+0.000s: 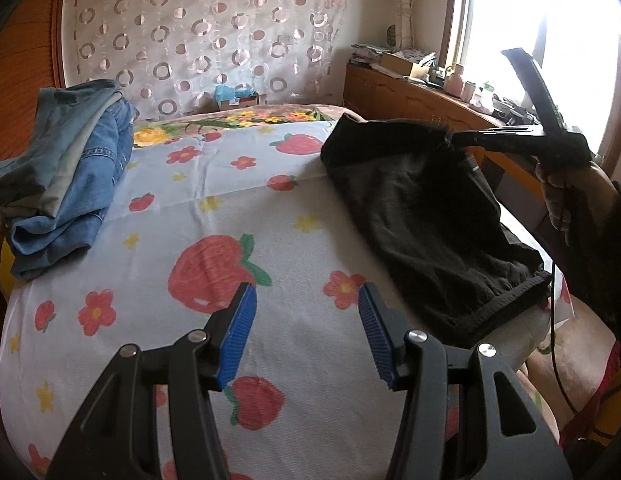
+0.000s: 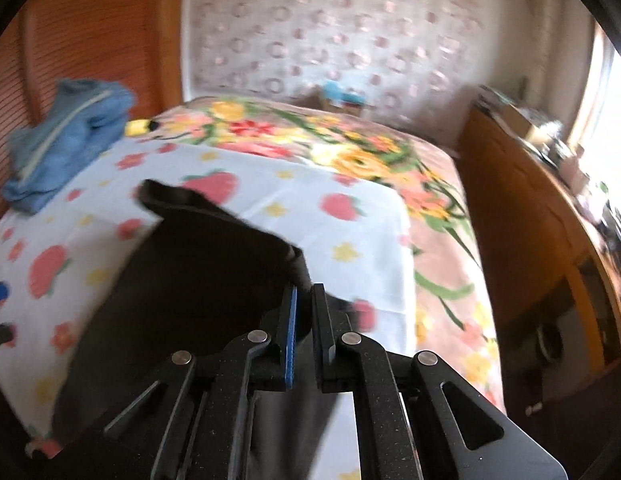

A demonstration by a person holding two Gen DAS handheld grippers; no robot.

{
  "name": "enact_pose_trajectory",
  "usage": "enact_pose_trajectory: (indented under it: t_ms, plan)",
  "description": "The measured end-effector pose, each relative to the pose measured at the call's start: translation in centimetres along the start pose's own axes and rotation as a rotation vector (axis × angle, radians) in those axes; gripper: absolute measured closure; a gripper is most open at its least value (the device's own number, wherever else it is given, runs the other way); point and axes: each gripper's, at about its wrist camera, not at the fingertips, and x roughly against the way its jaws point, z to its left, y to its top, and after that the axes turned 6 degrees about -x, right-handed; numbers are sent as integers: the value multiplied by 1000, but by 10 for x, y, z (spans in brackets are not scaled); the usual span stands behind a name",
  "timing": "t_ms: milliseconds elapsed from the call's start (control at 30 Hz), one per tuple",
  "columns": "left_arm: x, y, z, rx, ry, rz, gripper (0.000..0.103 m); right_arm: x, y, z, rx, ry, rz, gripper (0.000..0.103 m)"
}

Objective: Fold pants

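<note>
Right wrist view motion-blurred: dresser clutter unreadable. Black pants run under the right tongs, so pad contact can't be told. Left wrist view: window blown out, pants' near hem drops past bed edge, jeans pile cut off at left.

Black pants lie folded on the strawberry-print sheet, one corner lifted.

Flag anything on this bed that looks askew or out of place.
The black fabric pants lie crooked at the right edge of the strawberry-print sheet, waistband overhanging the bed, one corner lifted between the right gripper's fingers. The stack of folded blue jeans looks tidy.
</note>
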Motion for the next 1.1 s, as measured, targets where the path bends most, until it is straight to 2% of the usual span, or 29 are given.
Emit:
enact_pose_trajectory:
  t_ms: [33, 67, 233, 600, 833, 1100]
  plan:
    - [0, 0, -1, -1, -1, 1, 51, 0, -1, -7, -21, -12, -2, 69]
    - [0, 0, -1, -2, -2, 1, 51, 0, -4, -12, -42, -17, -6, 67]
    - [-5, -1, -6, -8, -6, 8, 51, 0, -15, -22, -63, -5, 10, 67]
    - [-21, 6, -21, -37, -34, 30, 51, -13, -14, 15, 52, 101, 64, 67]
    - [-33, 26, -36, -60, -73, 31, 51, -34, -16, 22, 63, 121, 122, 67]
    - [-47, 28, -56, -99, -89, 57, 51, -44, -12, 23, 67, 112, 139, 67]
